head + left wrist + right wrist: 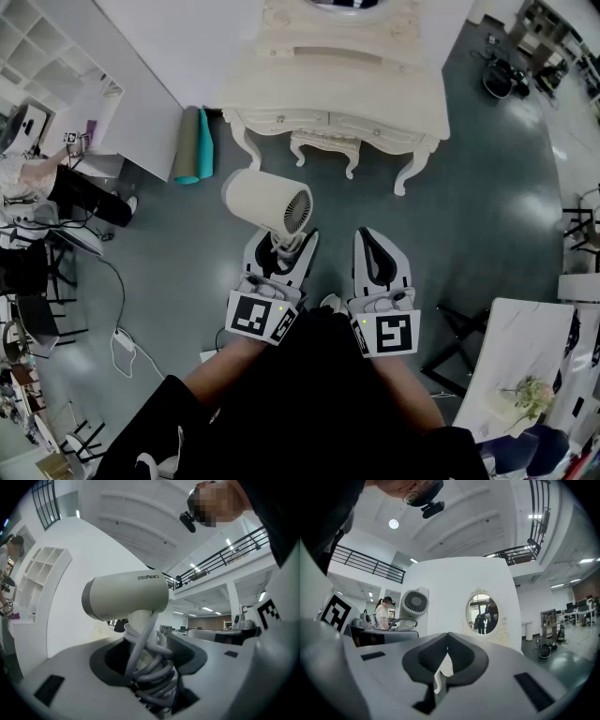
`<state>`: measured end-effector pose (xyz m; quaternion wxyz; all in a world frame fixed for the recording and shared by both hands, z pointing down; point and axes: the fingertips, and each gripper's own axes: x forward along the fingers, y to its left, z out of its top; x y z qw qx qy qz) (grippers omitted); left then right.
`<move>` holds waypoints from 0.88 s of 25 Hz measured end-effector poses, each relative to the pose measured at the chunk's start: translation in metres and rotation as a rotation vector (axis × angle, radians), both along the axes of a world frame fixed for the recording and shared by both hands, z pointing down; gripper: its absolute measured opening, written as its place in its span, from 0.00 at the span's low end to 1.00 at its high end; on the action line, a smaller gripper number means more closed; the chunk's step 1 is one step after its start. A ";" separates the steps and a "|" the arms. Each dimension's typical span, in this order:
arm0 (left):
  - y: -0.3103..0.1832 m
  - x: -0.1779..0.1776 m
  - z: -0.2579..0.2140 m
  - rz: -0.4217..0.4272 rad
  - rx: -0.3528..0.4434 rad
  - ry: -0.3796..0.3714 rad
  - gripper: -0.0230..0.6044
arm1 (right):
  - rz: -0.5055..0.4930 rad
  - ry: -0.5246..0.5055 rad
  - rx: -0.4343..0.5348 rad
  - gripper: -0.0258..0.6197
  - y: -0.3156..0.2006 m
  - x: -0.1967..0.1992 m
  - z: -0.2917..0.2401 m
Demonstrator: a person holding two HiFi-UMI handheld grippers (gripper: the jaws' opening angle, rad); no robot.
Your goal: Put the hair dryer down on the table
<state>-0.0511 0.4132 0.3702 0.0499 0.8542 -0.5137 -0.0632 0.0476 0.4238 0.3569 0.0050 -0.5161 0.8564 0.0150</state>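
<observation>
Now | left gripper (281,248) clamps hair dryer (267,201), handle buried under cord (150,667) | right gripper (377,246) jaws together

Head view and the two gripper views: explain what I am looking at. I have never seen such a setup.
There is no robot here. A person holds a two-jawed hand tool in each hand. The head view comes from a camera on the person's head, looking down. Each gripper view comes from a camera riding on that tool, looking along its jaws. The left gripper clamps the cream hair dryer by its handle, which has the cord wound round it. The right gripper is closed and empty. Ahead stands a cream dressing table with an oval mirror. The dryer is not yet on it.
</observation>
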 end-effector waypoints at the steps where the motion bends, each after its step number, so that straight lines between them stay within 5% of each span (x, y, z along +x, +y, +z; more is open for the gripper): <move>1: 0.002 0.000 -0.001 -0.004 0.001 0.004 0.42 | -0.007 0.006 0.004 0.07 0.003 -0.001 0.000; 8: 0.017 -0.001 -0.005 -0.017 0.029 -0.006 0.42 | -0.088 -0.061 -0.008 0.07 0.018 0.001 0.004; 22: -0.010 -0.016 -0.007 0.008 0.053 -0.008 0.42 | -0.052 -0.089 -0.010 0.07 -0.002 0.013 0.010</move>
